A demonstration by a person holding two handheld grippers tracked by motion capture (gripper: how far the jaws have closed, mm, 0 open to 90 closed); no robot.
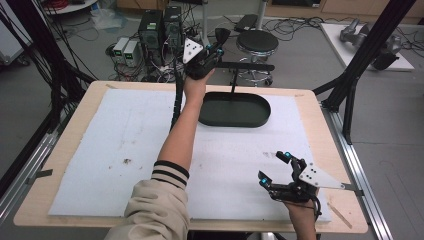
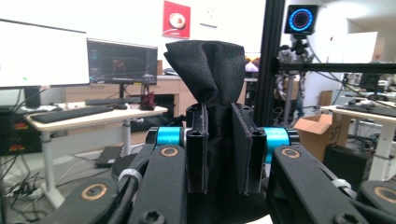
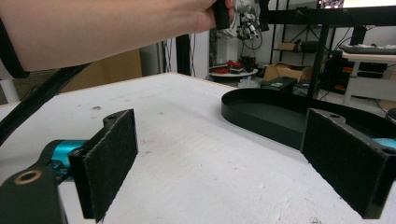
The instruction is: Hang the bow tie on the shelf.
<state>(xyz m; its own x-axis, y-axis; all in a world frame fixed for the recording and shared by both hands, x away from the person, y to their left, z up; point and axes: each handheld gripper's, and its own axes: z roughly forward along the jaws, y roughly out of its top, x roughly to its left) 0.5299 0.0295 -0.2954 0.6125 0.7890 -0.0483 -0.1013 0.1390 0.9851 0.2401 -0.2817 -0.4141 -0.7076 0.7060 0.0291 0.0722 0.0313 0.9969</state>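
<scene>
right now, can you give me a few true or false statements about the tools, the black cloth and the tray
1. The left tool is shut on the black cloth. True.
2. The right tool is clamped on the tray's rim. False: its jaws stand open and hold nothing, apart from the black tray.
3. The black tray holds the cloth. False: in the high view the tray looks empty, and the cloth is up in the left tool, raised at the table's far edge.
4. The right tool is low over the white mat, near the table's near right corner. True.
5. The cloth sticks up past the left tool's jaws in a bunched fold. True.
</scene>
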